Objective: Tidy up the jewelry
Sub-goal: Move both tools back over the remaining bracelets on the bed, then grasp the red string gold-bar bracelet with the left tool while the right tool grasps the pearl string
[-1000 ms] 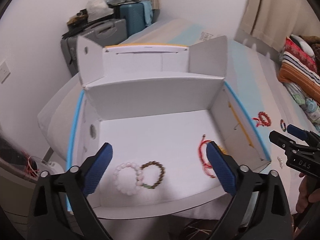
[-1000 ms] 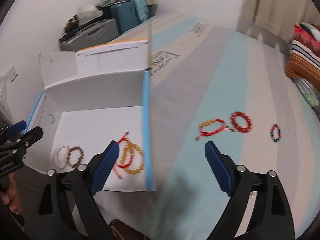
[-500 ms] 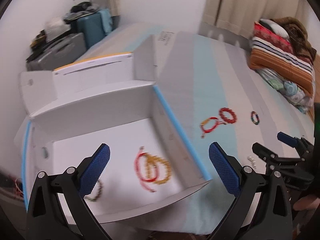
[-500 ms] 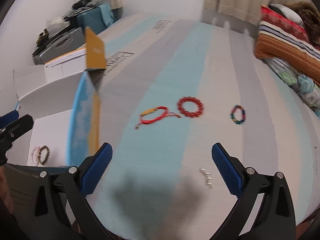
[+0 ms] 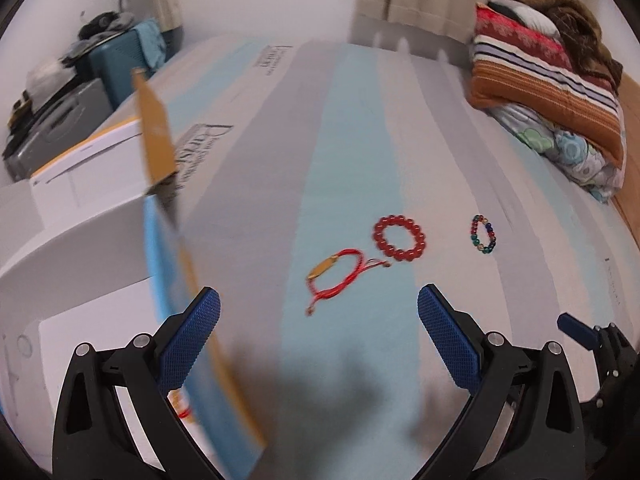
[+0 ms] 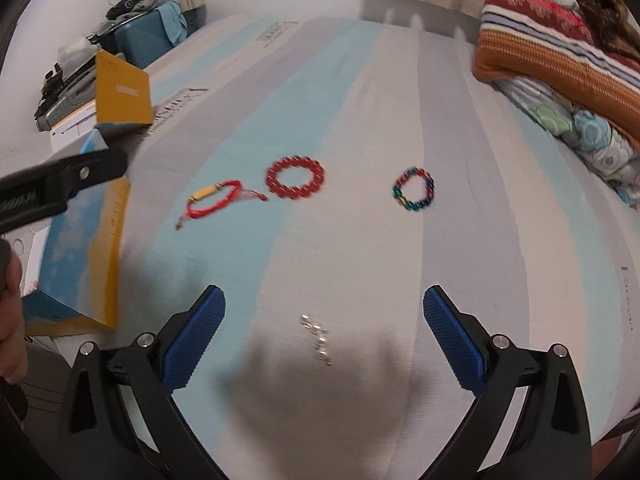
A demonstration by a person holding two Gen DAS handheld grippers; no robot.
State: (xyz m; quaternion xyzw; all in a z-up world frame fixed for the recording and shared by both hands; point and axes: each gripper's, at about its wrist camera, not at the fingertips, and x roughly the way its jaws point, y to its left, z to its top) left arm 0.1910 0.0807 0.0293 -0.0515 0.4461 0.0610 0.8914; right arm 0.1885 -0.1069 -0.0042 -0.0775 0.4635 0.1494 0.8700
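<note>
In the left wrist view, the left gripper (image 5: 319, 346) hangs over the striped bedspread (image 5: 360, 128) with its blue pads spread wide and nothing between them. Just beyond its fingertips lies one red cord bracelet (image 5: 338, 278) with a gold plate; touching or nearly touching its tail is one red bead bracelet (image 5: 399, 238), and farther right, apart from both, one multicoloured bead bracelet (image 5: 483, 235). That makes three bracelets on the cover here. The open cardboard box (image 5: 80, 240) stands at the left, its blue and orange wall running under the left finger; something red shows inside it, too blurred to identify. Part of the right gripper (image 5: 580, 330) shows at the lower right. In the right wrist view, the right gripper (image 6: 324, 338) is likewise fully open and empty, and directly between its fingertips, on the cover, lies one small silvery piece (image 6: 318, 336), a short string of tiny beads whose count is unclear. The same three bracelets lie well ahead in a row: red cord (image 6: 216, 200), red bead (image 6: 295, 177), multicoloured (image 6: 414, 189). The left gripper's black arm crosses the left edge above the box (image 6: 84, 248), with a hand (image 6: 10, 312) below it.
</note>
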